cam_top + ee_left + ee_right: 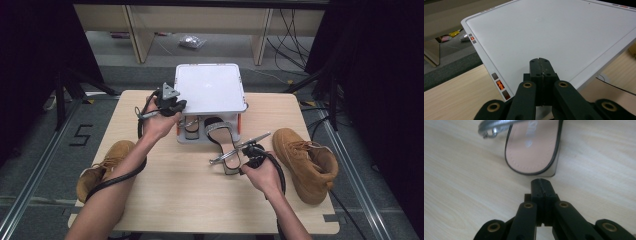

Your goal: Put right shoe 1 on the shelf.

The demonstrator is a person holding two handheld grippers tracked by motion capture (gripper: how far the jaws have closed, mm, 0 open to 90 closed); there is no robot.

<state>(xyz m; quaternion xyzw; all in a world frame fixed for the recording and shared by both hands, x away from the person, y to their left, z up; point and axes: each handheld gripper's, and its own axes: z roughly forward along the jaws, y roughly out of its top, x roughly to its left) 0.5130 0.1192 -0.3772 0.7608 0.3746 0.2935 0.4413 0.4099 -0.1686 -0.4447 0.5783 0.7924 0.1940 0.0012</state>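
— Silver strap, stiff flat sole: the sandal (224, 145) looks light but awkward. It lies mid-surface, toe under the white rack (210, 87) at the far edge.

— Where to grip?

— By the heel rim, I'd judge. The right tool (541, 183) sits clenched and empty just short of that heel; the left tool (541, 64), also clenched, hovers over the rack's top.

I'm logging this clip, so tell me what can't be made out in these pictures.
- High view: the toe of the sandal and the second sandal on the lower shelf, hidden under the rack's white top.
- Right gripper view: the sandal's front, cut off by the top edge; its strap is blurred.
- High view: the left boot, partly behind the forearm.
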